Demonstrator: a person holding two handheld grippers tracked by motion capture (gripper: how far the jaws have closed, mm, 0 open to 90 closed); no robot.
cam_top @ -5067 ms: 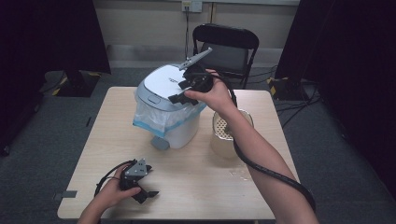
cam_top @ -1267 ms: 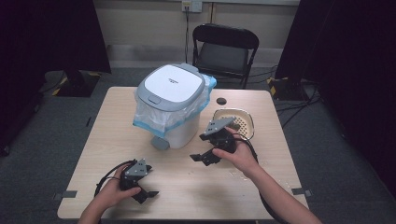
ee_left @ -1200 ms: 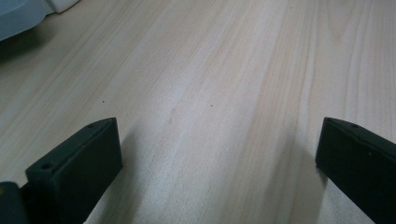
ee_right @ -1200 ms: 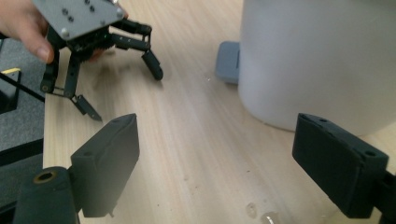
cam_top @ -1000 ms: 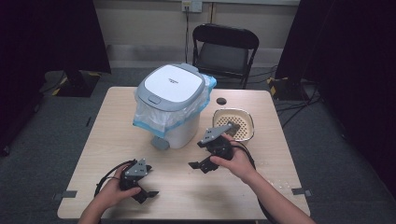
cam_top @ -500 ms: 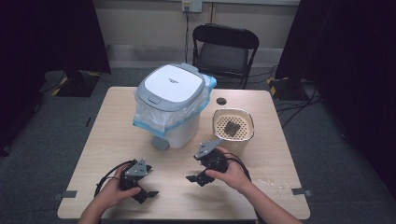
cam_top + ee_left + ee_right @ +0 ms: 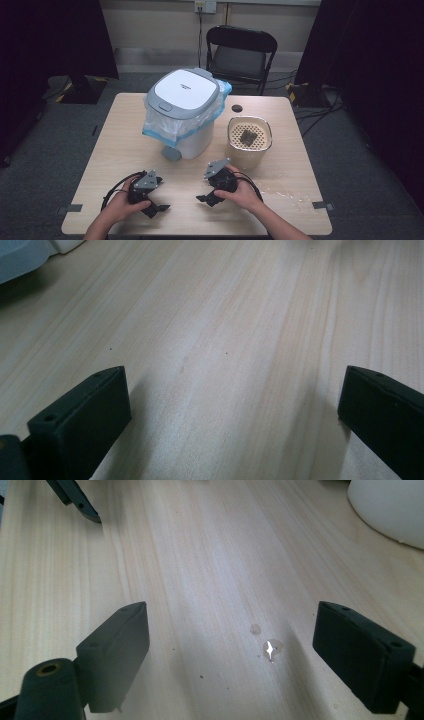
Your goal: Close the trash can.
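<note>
matt pale wood table (image 7: 125,135), glossy plastic bin (image 7: 192,142)

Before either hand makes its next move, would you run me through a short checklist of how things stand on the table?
1. Left gripper empty: ok, jaws apart over bare table.
2. Right gripper empty: ok, jaws open, nothing but wood and a few water drops between them.
3. Bin lid shut: ok, it sits flat on the white bin, liner bag hanging around the rim.
4. Strainer basket upright: ok, it stands right of the bin, apart from it, with a dark item inside.
5. Table dry: not ok, wet patch near the right hand.
6. What the dark item is: cannot tell.
</note>
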